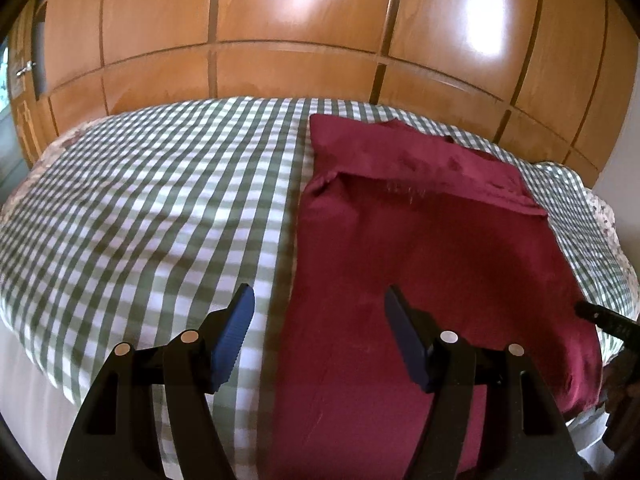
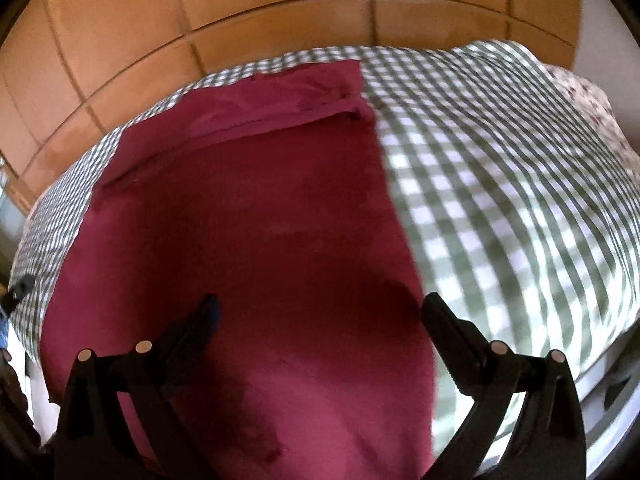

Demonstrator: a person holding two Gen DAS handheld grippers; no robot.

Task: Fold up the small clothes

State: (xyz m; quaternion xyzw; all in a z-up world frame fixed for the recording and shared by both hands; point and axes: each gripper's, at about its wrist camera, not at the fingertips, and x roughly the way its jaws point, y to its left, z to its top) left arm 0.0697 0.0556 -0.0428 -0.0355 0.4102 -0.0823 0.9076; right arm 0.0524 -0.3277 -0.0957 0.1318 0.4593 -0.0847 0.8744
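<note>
A dark red garment (image 1: 420, 248) lies flat on the green-and-white checked bedcover (image 1: 160, 208), its far part folded over in a band. My left gripper (image 1: 320, 320) is open and empty, held just above the garment's left edge at the near end. In the right wrist view the garment (image 2: 260, 240) fills the middle, and my right gripper (image 2: 320, 320) is open and empty above its near right edge. The right gripper's tip (image 1: 596, 314) shows at the right side of the left wrist view.
The bed's checked cover (image 2: 500, 200) spreads wide beside the garment. A wall of glossy wooden wardrobe doors (image 1: 300, 40) stands behind the bed. A floral sheet edge (image 2: 592, 104) shows at the far right corner. The bed's near edge drops off just below the grippers.
</note>
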